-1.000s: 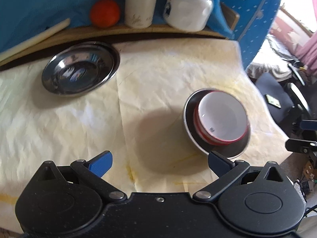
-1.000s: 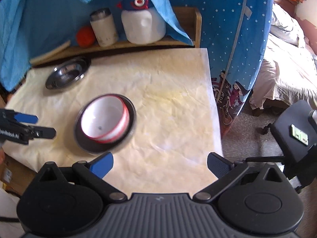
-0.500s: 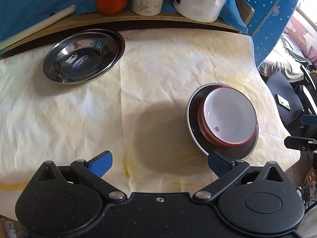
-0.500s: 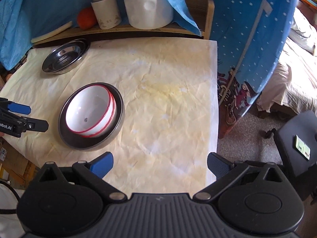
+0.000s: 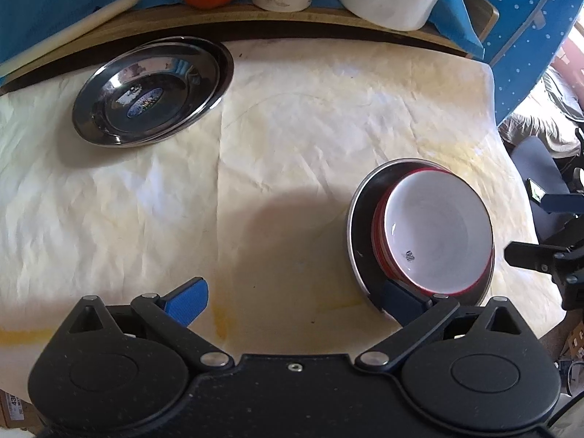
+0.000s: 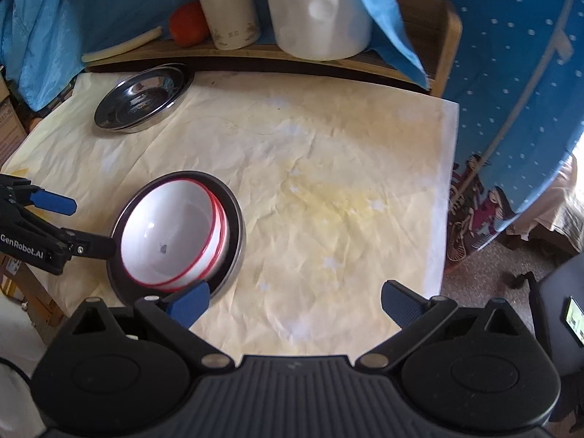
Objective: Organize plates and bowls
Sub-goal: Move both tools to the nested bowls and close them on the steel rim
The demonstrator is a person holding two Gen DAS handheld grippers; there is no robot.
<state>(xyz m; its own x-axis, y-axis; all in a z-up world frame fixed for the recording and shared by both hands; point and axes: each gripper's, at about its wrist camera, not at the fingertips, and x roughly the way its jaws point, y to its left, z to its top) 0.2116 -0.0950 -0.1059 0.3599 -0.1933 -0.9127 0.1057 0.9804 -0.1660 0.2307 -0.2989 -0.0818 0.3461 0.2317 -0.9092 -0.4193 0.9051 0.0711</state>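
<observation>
Clearance: open centre, obstacles at the edges

The table covering (image 6: 328, 189) lies bare across centre and right. The steel plates (image 6: 142, 102) block the far left, the stacked bowls (image 6: 175, 233) the near left, the shelf (image 6: 255, 54) the back.

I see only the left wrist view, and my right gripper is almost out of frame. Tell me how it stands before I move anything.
Observer: The right gripper is open, with nothing between its fingers.
Operator: Say how it sits against the plate under the bowls.
Observer: Its left pad overlaps the near rim of the steel plate. I cannot tell whether they touch.
Operator: My view crops the flask on the shelf. Report its top.
Observer: The flask carries a metal lid.
</observation>
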